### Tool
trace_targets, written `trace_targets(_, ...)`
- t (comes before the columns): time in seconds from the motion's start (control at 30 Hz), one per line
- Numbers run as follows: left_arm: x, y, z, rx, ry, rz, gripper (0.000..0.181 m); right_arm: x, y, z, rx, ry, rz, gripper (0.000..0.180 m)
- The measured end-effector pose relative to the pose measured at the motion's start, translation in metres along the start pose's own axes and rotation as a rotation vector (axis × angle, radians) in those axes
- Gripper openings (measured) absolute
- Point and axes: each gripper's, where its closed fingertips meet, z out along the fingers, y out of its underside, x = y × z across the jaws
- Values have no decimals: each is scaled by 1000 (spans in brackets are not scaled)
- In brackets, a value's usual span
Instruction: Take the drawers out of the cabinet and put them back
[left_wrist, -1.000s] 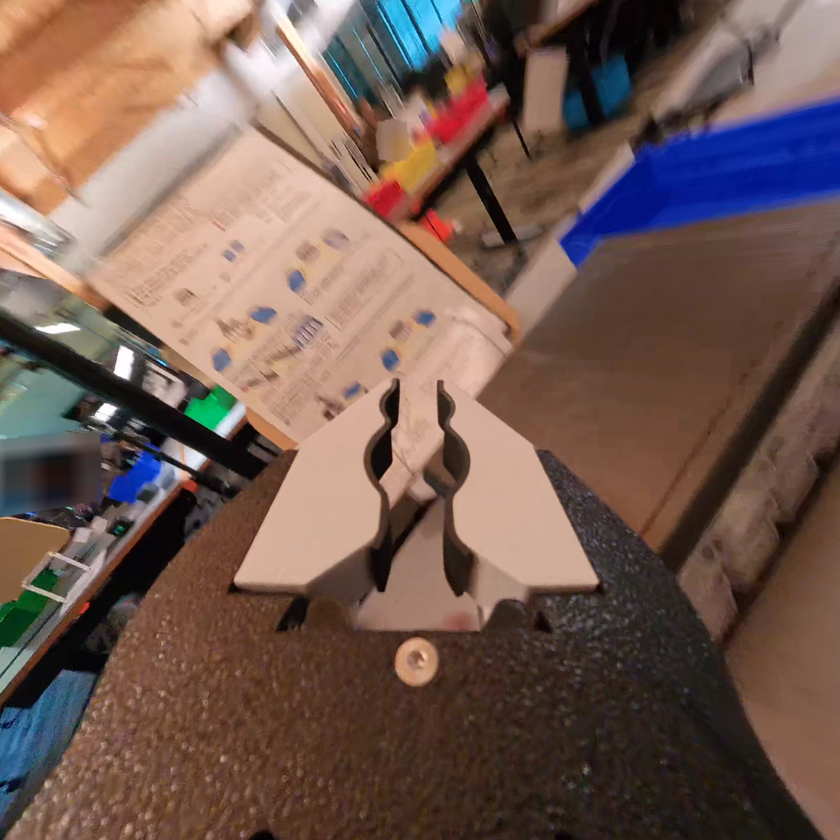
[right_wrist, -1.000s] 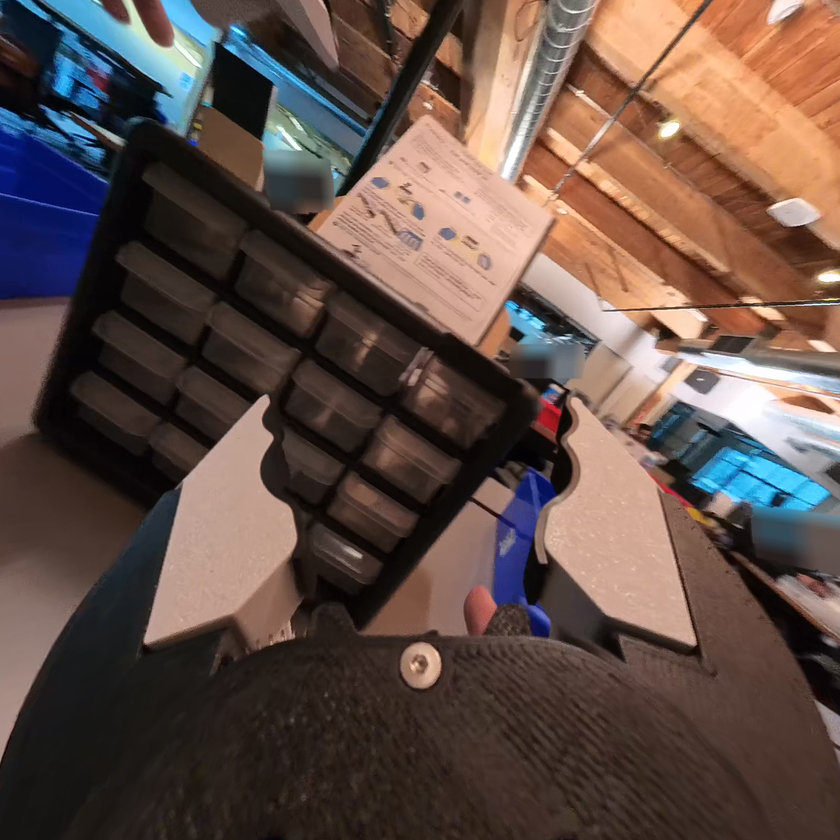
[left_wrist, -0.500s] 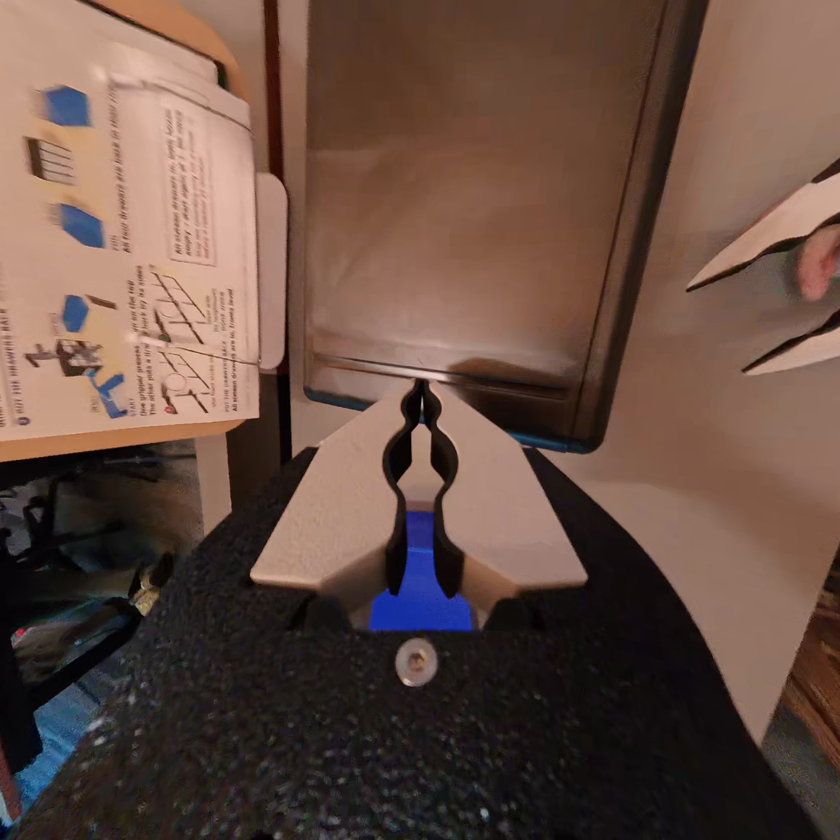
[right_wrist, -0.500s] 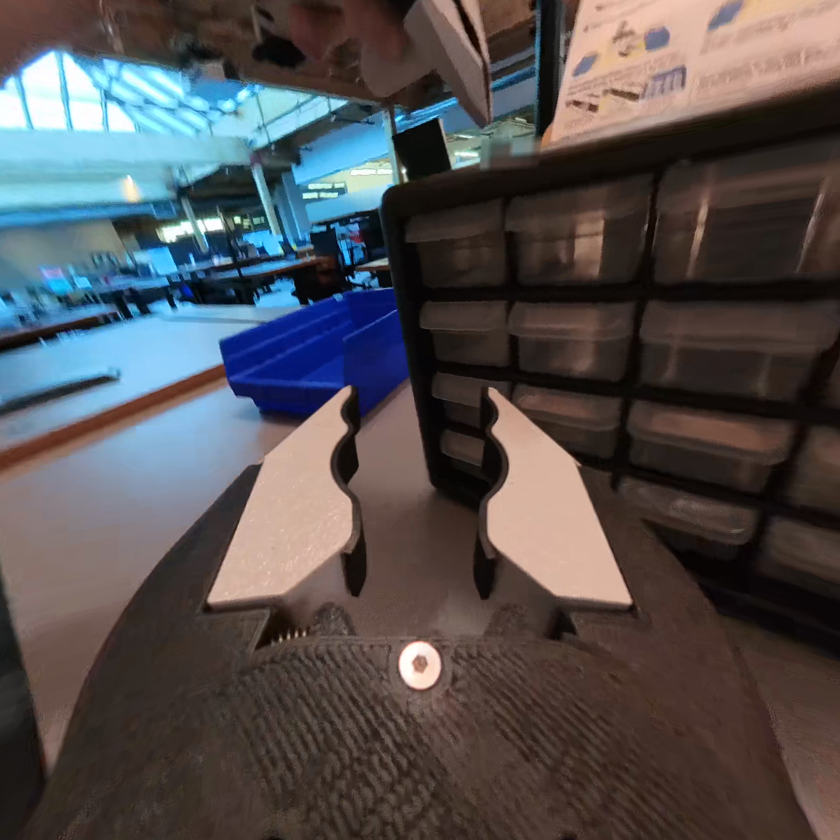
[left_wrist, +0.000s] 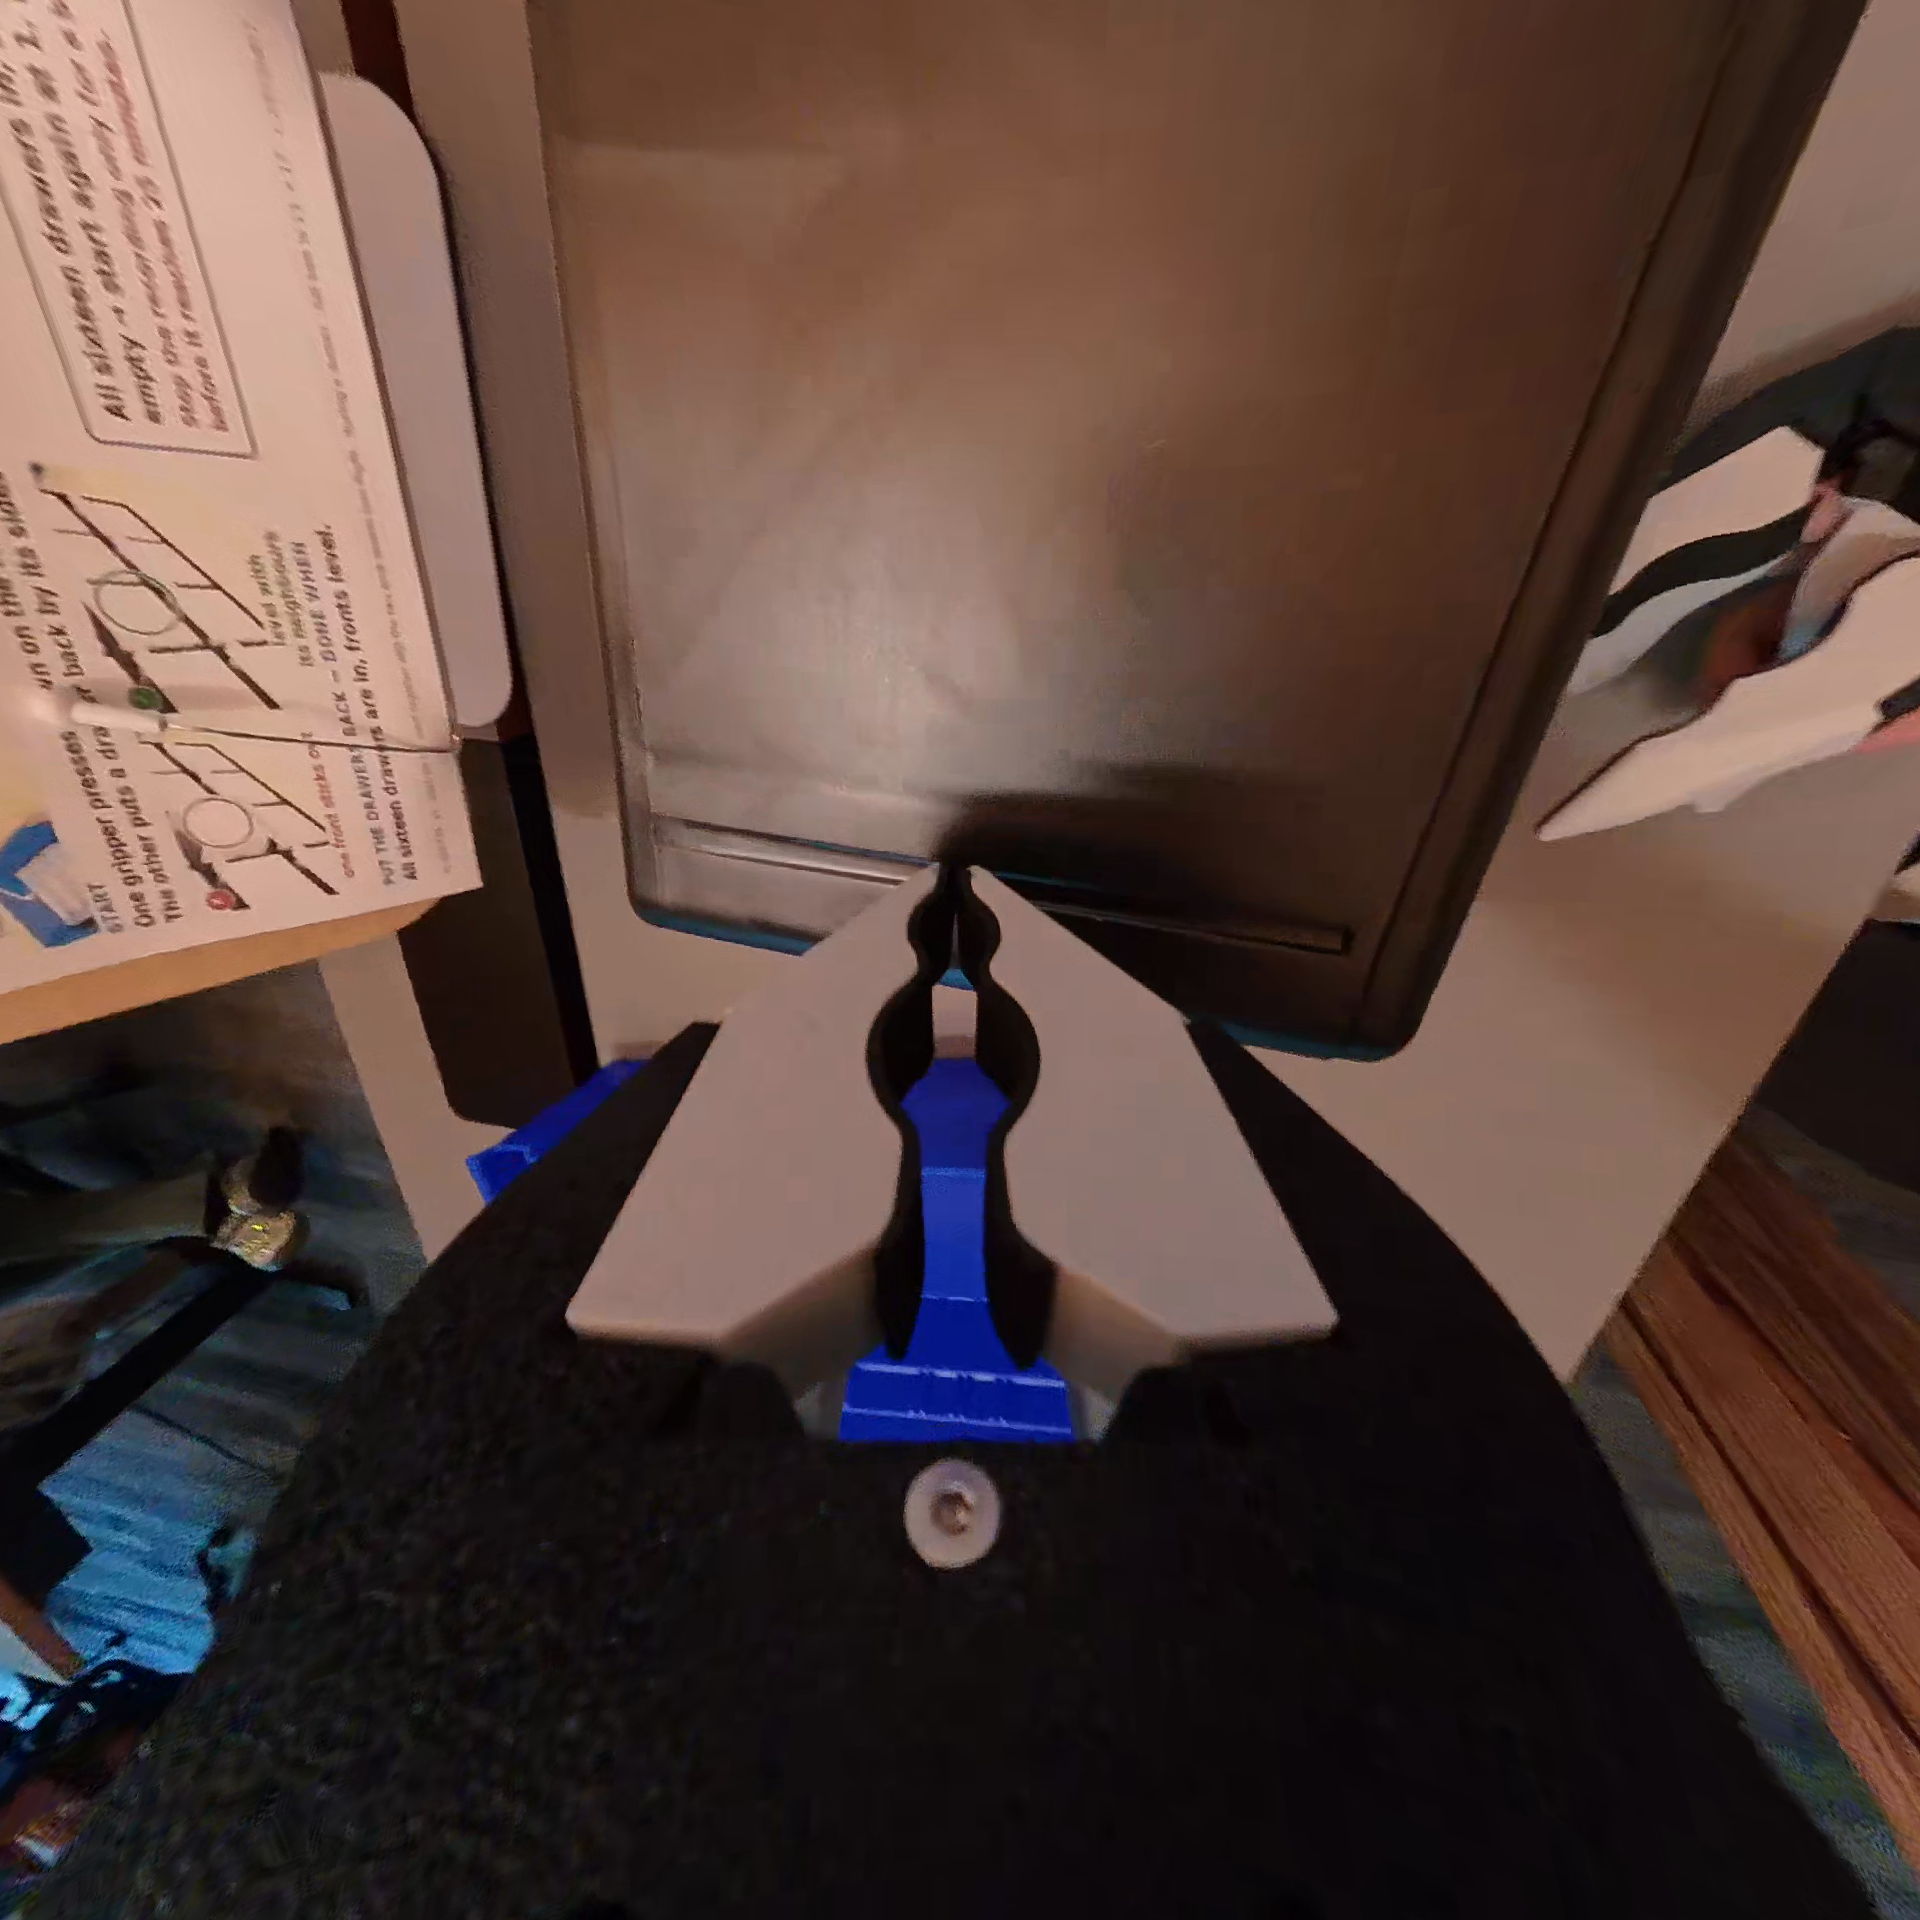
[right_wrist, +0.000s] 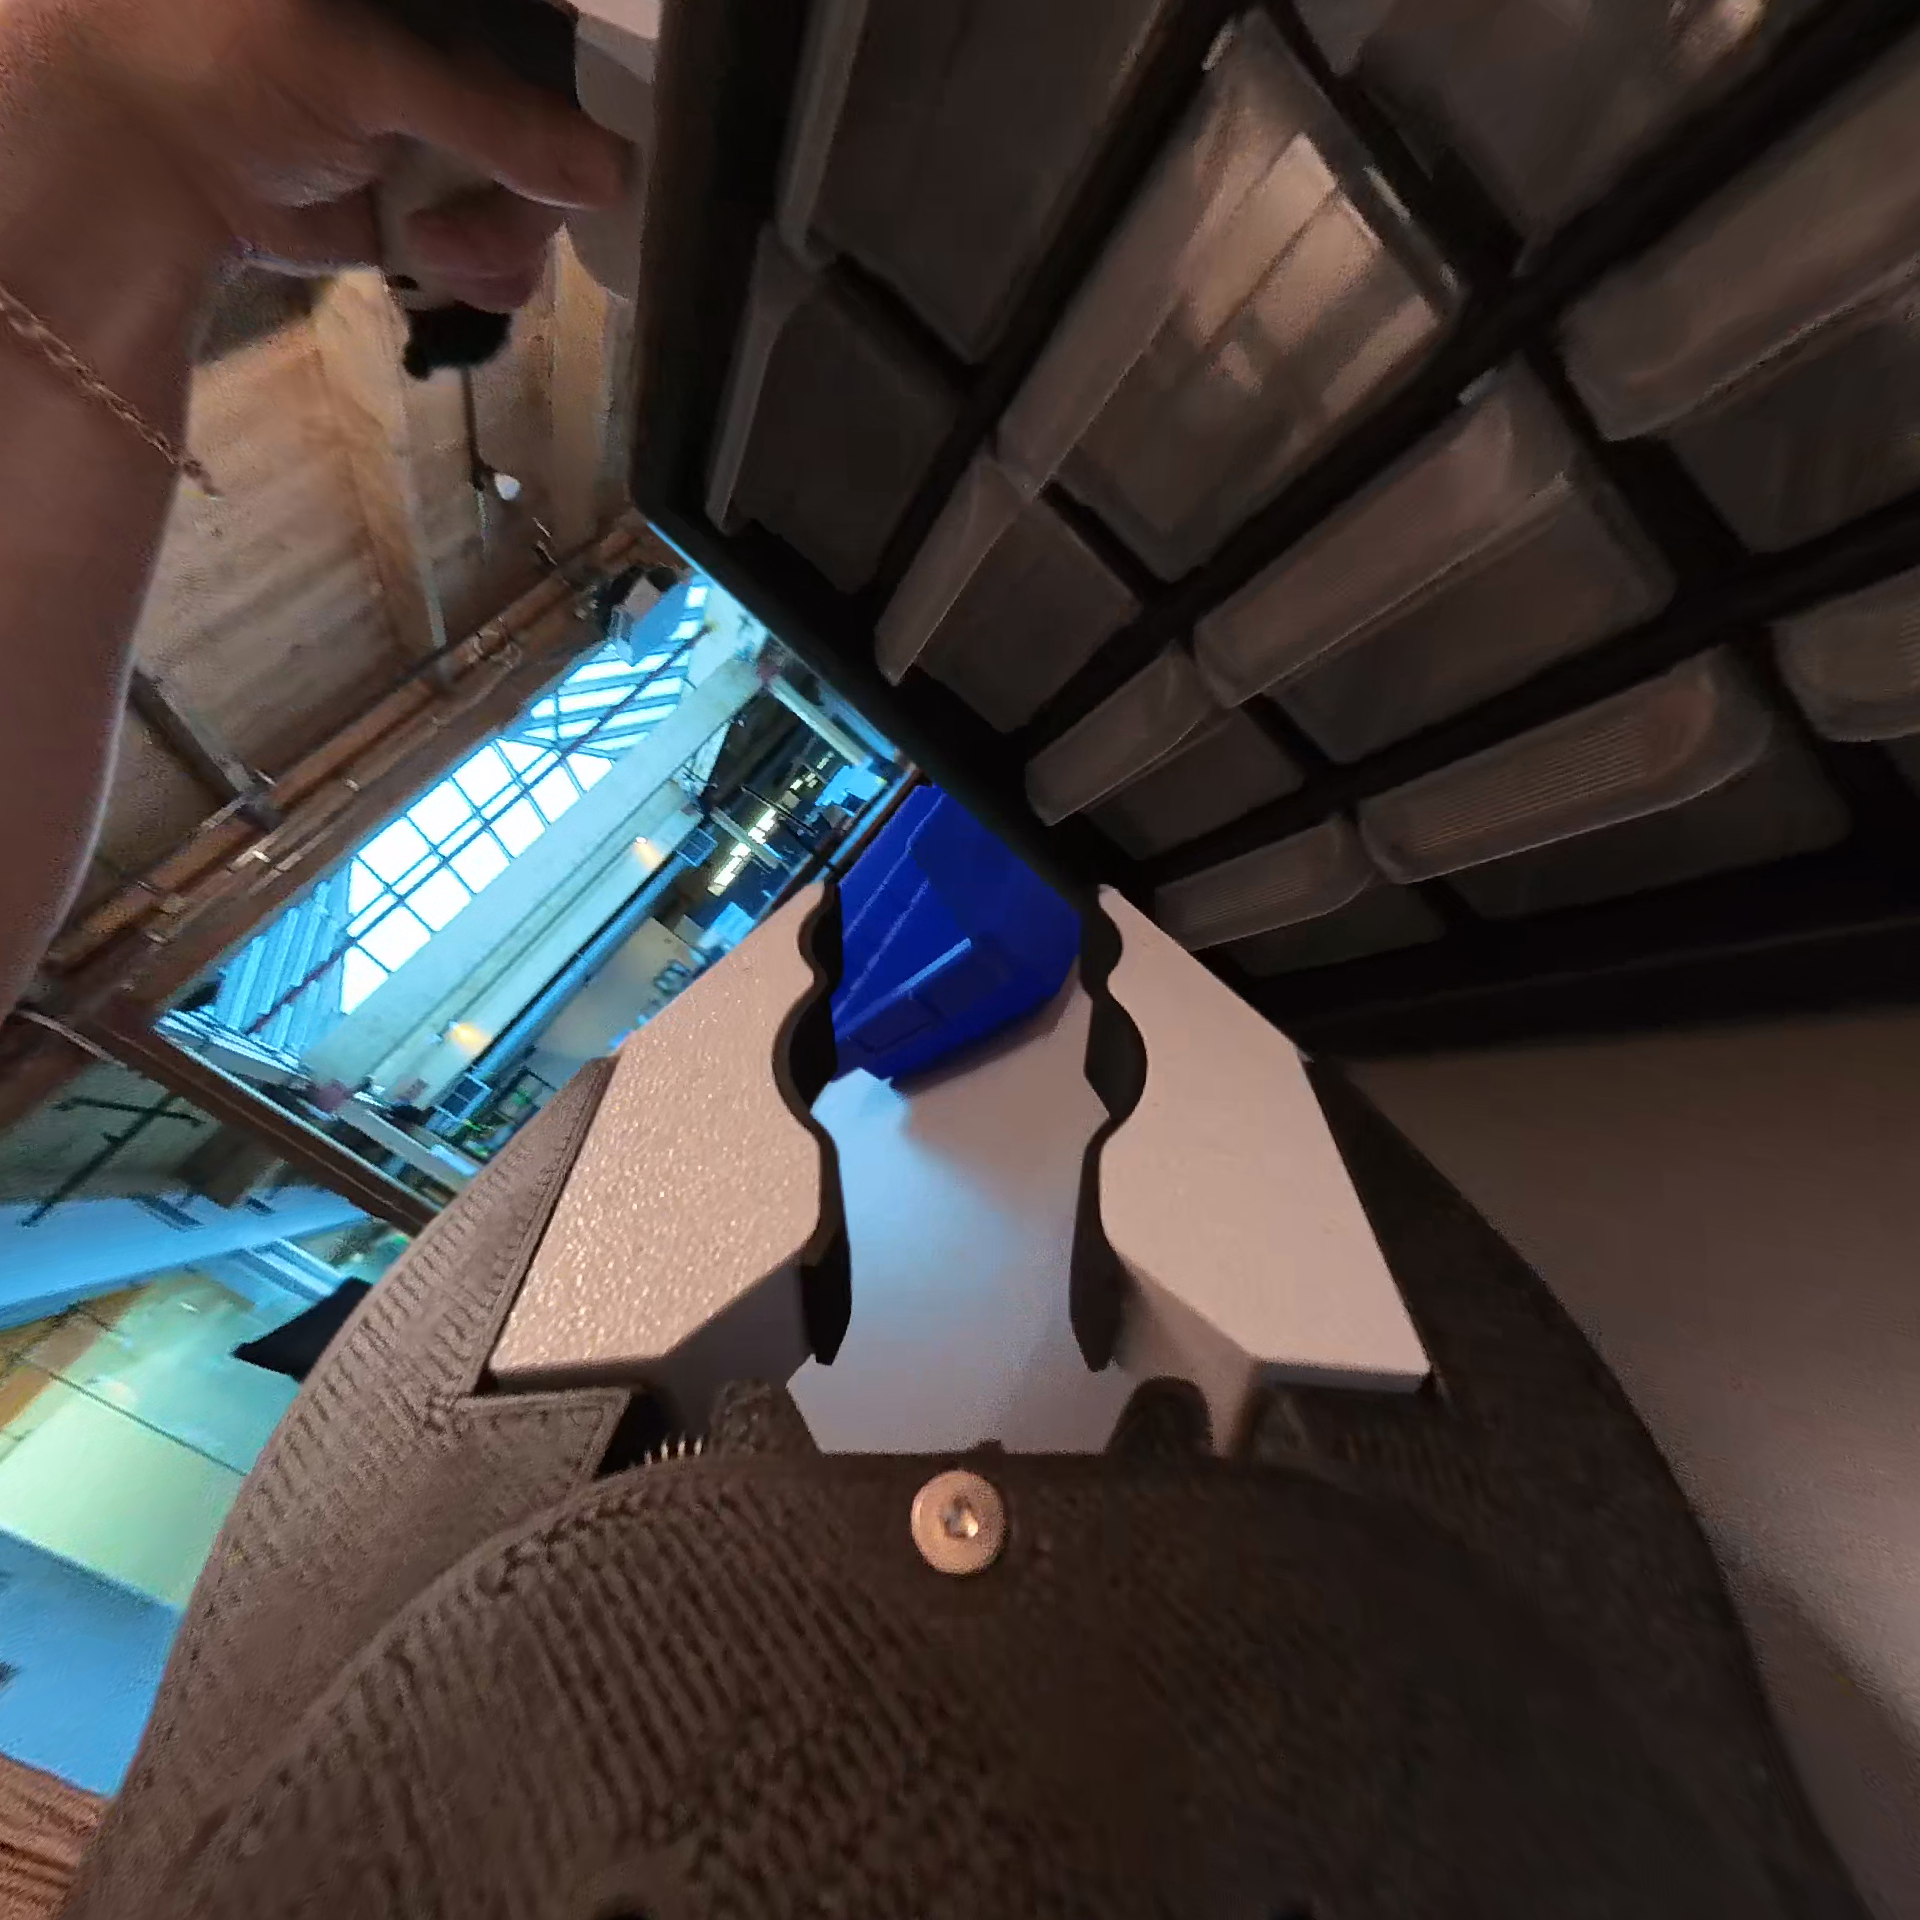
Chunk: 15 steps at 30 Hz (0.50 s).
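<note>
Left gripper (left_wrist: 956, 883) (closed) meets cabinet (left_wrist: 1122, 468) edge.

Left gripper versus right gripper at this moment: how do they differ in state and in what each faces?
The left gripper has its jaws shut, tips meeting, with nothing between them; the right gripper has its jaws open, also empty. The left gripper points down at the cabinet top's near edge; the right gripper faces the front near the clear drawers, aimed past the cabinet's corner at a blue bin. Both have grey fingers on a black textured body.
</note>
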Motion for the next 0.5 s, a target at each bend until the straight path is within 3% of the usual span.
trace_targets(0.03,0,0,0,-14,22,-16,0,0,-1,2,8,-9,18,41)
trace_targets(0.23,0,0,0,-30,135,-87,0,8,-11,6,61,-19,139,38)
trace_targets(0.5,1,1,0,-129,130,-84,0,22,-14,16,98,-23,256,39)
